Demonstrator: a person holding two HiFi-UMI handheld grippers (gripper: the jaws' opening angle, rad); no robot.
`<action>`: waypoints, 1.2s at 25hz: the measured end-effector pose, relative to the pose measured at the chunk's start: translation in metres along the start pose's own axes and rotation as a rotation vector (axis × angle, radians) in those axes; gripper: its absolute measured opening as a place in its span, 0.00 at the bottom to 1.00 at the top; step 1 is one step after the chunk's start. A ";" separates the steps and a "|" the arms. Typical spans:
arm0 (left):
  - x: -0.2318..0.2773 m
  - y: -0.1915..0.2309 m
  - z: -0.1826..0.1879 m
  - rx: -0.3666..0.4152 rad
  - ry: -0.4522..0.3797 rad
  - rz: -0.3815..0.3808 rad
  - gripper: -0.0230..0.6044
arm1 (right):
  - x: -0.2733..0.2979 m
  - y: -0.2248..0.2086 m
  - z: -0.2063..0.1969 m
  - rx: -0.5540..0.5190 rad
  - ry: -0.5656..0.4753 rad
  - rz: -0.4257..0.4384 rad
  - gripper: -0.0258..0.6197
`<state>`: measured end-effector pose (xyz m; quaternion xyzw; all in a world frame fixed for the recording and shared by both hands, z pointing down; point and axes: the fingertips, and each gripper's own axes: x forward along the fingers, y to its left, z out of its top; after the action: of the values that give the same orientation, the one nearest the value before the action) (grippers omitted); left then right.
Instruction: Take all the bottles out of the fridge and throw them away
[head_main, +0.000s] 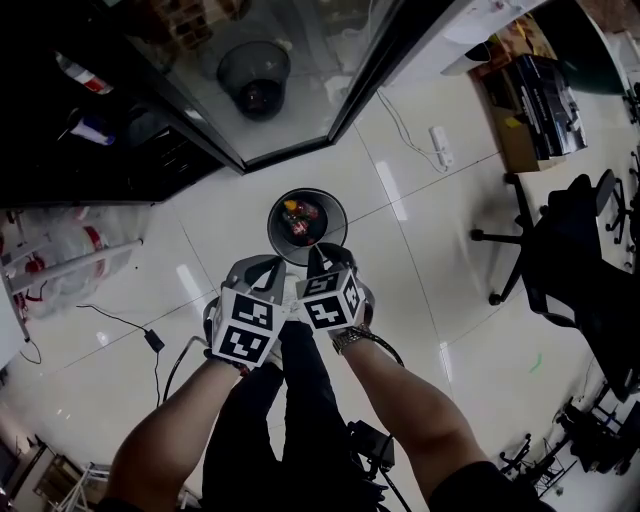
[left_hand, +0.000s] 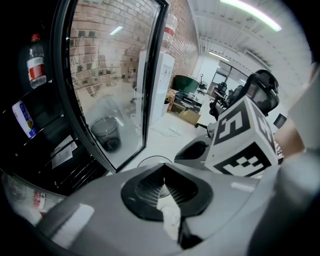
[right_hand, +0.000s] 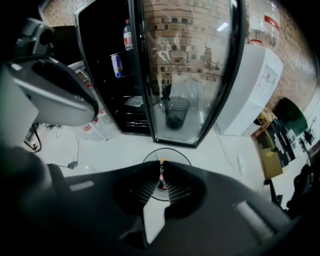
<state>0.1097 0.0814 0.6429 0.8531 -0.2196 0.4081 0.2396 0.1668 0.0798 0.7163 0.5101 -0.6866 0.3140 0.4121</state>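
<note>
The left tongs (left_hand: 161, 187) and the right tongs (right_hand: 161, 174) are both standing closed and holding nothing, hanging over the bin (head_main: 307, 225). A red-labelled bottle (left_hand: 36, 65) is waiting on a shelf in the open fridge (right_hand: 107, 100). I judge it best to be opening one tongs wide before reaching, then gripping the bottle's body at the middle. The label writing is too small to read.

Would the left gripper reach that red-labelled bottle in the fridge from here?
Probably not: the left gripper hangs shut by the bin, far from the bottle. The open door leaves the way free.
</note>
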 end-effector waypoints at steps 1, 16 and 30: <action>-0.004 0.001 0.001 -0.003 -0.003 0.006 0.04 | -0.004 0.001 0.003 -0.002 -0.004 0.001 0.07; -0.081 0.023 0.033 -0.067 -0.077 0.137 0.04 | -0.078 0.030 0.089 -0.090 -0.150 0.072 0.15; -0.184 0.075 0.067 -0.143 -0.199 0.344 0.04 | -0.147 0.087 0.195 -0.235 -0.329 0.173 0.20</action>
<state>0.0016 0.0162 0.4752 0.8200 -0.4129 0.3402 0.2033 0.0559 0.0028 0.4948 0.4423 -0.8176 0.1785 0.3225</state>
